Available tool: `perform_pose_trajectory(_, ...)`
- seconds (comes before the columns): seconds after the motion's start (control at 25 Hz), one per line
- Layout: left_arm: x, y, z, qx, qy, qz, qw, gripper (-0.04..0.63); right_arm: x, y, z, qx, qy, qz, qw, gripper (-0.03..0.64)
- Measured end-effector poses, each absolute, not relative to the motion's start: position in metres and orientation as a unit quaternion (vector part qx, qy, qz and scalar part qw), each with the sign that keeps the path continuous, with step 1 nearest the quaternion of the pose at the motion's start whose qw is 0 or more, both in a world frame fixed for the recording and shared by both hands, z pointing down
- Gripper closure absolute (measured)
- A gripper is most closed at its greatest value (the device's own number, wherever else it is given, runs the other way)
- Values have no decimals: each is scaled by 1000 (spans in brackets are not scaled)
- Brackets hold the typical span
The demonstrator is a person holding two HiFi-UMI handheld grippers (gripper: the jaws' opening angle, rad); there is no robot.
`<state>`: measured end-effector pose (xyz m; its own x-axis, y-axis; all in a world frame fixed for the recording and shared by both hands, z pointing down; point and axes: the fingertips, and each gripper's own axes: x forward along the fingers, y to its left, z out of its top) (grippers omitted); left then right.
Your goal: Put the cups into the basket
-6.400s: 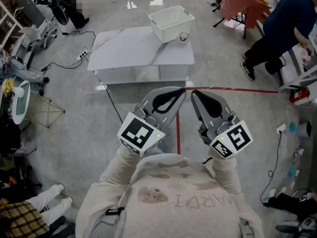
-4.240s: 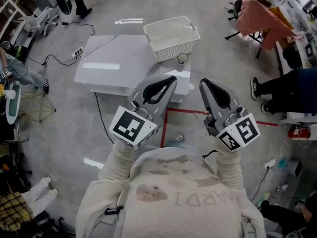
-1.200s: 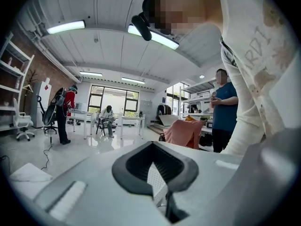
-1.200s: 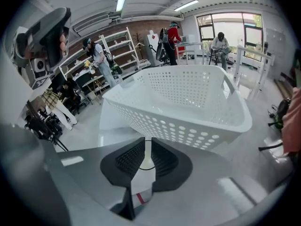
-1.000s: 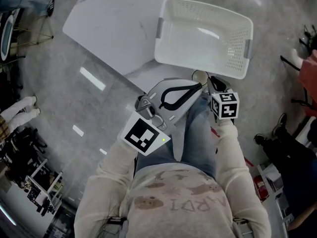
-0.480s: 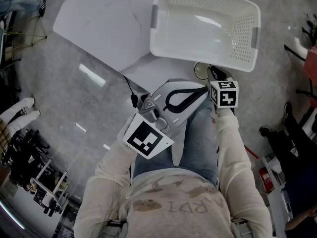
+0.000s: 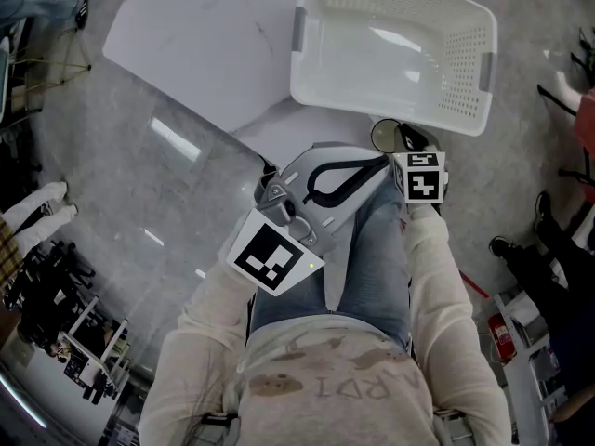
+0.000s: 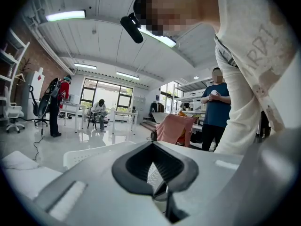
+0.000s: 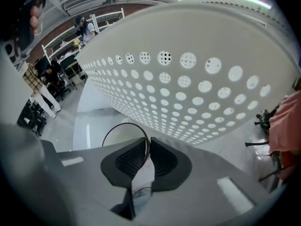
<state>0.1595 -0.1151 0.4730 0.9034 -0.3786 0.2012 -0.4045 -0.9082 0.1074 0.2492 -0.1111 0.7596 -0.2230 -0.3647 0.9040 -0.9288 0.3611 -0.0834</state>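
A clear glass cup [image 7: 384, 136] stands on the white table [image 7: 204, 45], close against the near wall of the white perforated basket [image 7: 465, 54]. My right gripper [image 7: 402, 140] is at the cup. In the right gripper view its jaws [image 9: 148, 145] are shut on the cup's thin rim [image 9: 117, 128], with the basket wall [image 9: 188, 79] just beyond. I cannot tell whether the cup's base touches the table. My left gripper [image 7: 376, 163] hangs shut and holds nothing over the person's legs, short of the table edge. In its own view, the left gripper [image 8: 153, 145] points toward the basket [image 8: 94, 152].
The table's near corner [image 7: 279, 142] lies just ahead of the left gripper. A person in a dark blue top [image 8: 214, 112] stands behind the basket beside a pink cloth [image 8: 174, 128]. Another person's legs [image 7: 33, 203] and a rack [image 7: 65, 333] are at the left on the floor.
The person has walked up to the table from several steps away. The right gripper went to the cup by the basket. Over the last second both grippers barely shifted.
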Motion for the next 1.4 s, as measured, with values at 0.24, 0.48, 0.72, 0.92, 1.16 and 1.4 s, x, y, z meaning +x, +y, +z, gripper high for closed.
perform_pose_trajectory(0.24,154,-116,462,972,-205,96,64,594,238,-99,720,443,-732,331,399,563)
perform_pose_trajectory(0.48,152,-121,434,969,-226,90,50,595,232,-99,645,430,-770,307,357,563)
perform_pose_trajectory(0.72,142,-145,398,964,-253,77,27,595,226,-139,559,426,-803,268,318,565)
perform_pose_trajectory(0.92,140,-165,379,959,-275,66,15,594,233,-182,514,423,-820,234,307,563)
perform_pose_trajectory(1.16,130,-192,370,952,-302,56,14,595,235,-238,521,421,-822,225,309,563)
perform_pose_trajectory(1.4,121,-214,389,944,-321,68,26,594,219,-272,588,389,-817,245,347,561)
